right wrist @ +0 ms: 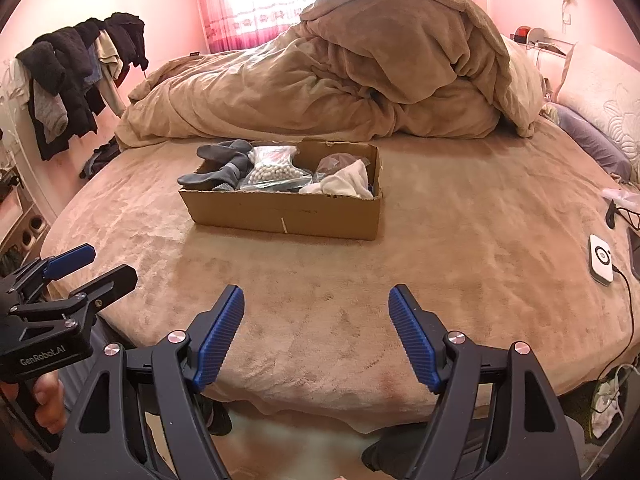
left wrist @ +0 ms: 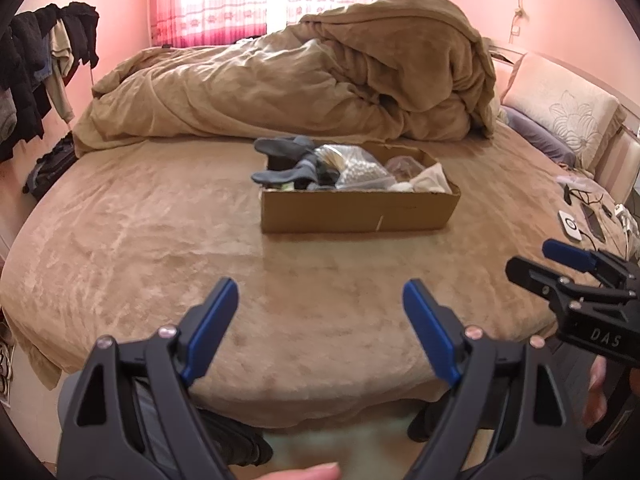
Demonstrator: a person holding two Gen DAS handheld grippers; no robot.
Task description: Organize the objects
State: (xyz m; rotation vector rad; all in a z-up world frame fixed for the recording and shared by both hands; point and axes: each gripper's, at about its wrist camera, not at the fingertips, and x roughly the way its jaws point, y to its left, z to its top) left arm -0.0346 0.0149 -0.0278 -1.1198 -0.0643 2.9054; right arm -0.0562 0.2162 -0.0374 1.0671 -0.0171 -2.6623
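A shallow cardboard box (left wrist: 360, 212) (right wrist: 288, 216) stands in the middle of the tan bed. It holds grey socks (left wrist: 288, 164) (right wrist: 224, 164), a clear bag of white beads (left wrist: 356, 168) (right wrist: 272, 168) and a white cloth (right wrist: 348, 182) at its right end. My left gripper (left wrist: 320, 296) is open and empty over the bed's near edge; it also shows in the right wrist view (right wrist: 104, 264). My right gripper (right wrist: 316, 300) is open and empty beside it, seen at the right of the left wrist view (left wrist: 536, 260).
A heaped tan duvet (left wrist: 320, 76) (right wrist: 340, 72) lies behind the box. Pillows (left wrist: 560, 112) are at the right. A white charger (right wrist: 600, 260), cables and a phone lie on the bed's right side. Dark clothes (left wrist: 36, 72) hang at the left.
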